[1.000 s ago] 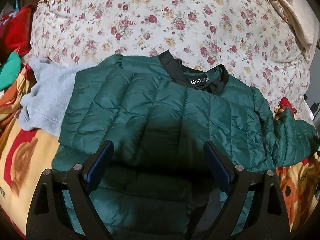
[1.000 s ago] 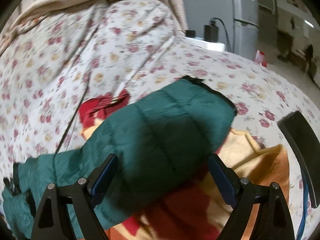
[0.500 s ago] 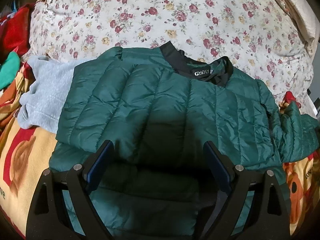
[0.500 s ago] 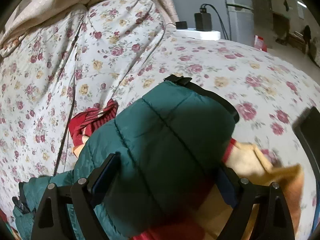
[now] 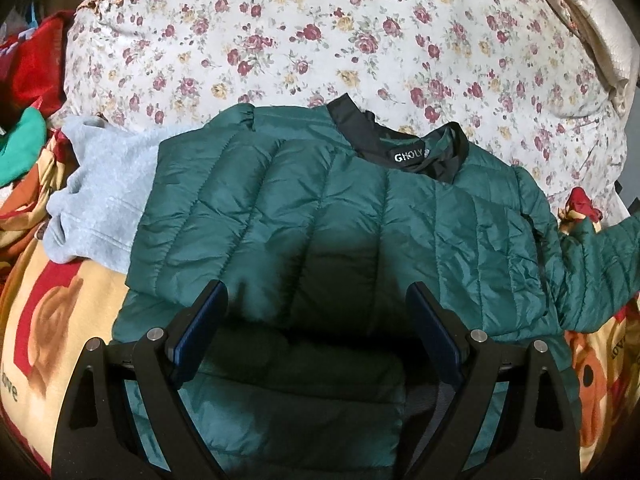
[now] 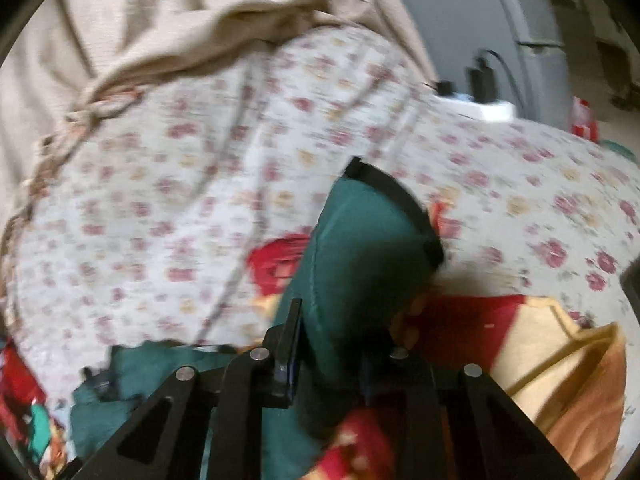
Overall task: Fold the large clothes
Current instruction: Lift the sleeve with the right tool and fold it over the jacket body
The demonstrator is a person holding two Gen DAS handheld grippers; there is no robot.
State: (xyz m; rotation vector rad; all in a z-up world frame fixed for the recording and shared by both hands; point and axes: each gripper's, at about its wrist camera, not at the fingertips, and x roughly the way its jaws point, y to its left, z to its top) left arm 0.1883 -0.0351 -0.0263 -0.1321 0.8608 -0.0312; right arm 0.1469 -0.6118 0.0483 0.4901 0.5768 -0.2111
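Note:
A dark green quilted puffer jacket point(image 5: 340, 216) lies back-up on the bed, its black collar point(image 5: 400, 144) toward the floral quilt. Its left side is folded over the body. Its right sleeve point(image 5: 600, 264) stretches off to the right. My left gripper point(image 5: 316, 320) is open and empty, hovering over the jacket's lower part. In the right wrist view my right gripper point(image 6: 332, 352) is shut on that green sleeve point(image 6: 360, 264), near its black cuff point(image 6: 400, 204), and holds it lifted off the bed. The view is blurred.
A floral quilt point(image 5: 320, 40) covers the bed behind the jacket. A grey garment point(image 5: 100, 184) lies at the jacket's left, and a red and yellow printed blanket point(image 5: 52, 320) lies under it. A charger and power strip point(image 6: 480, 96) sit beyond the bed.
My right gripper has closed on the green sleeve and lifted it. My left gripper has stayed open, with the jacket shifting slightly in its view.

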